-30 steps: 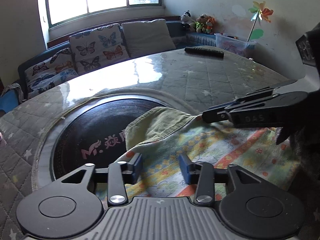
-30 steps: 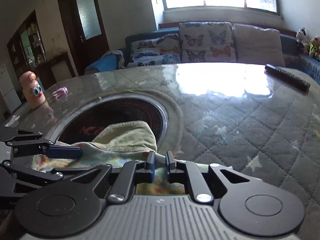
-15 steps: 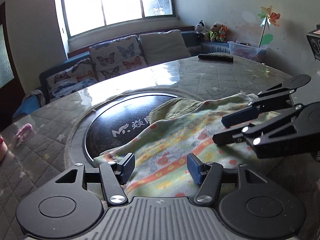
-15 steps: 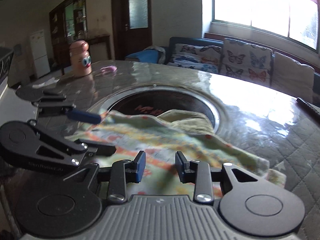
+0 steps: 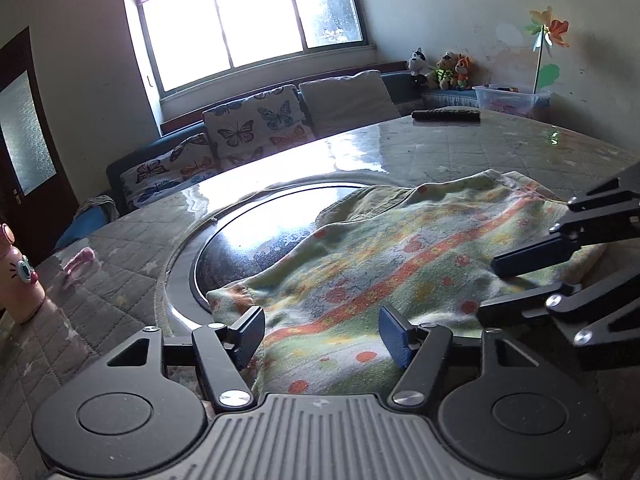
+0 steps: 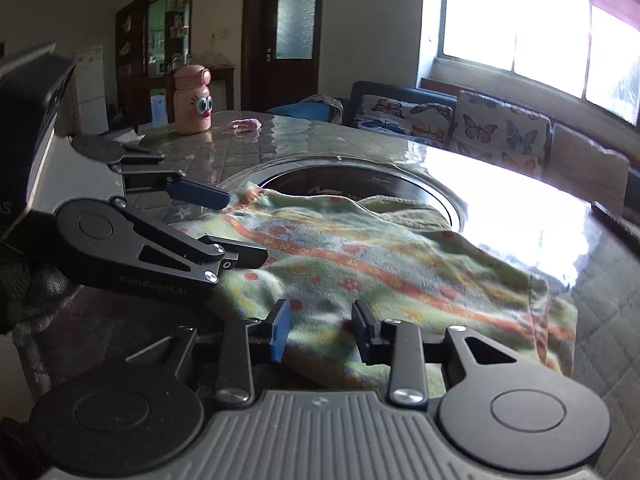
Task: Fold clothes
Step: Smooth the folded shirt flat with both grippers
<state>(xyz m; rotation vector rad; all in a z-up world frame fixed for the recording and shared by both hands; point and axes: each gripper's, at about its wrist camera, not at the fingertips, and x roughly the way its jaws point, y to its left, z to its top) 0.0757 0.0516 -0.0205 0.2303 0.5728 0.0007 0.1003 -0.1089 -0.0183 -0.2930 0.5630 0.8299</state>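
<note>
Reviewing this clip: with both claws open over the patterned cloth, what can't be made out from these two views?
- Near edge of the green, orange-striped patterned cloth: hidden in both views behind each claw's body.
- Printed lettering on the round black inset in the table: covered by cloth in the right wrist view, washed out by glare in the left.
- Garment type: its outline is folded and partly hidden.

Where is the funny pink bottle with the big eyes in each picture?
Left wrist view: the pink bottle stands at the far left edge, partly cut off.
Right wrist view: the pink bottle stands upper left, on the table's far side.
Shared landmark: the small pink thing lying beside it.
</note>
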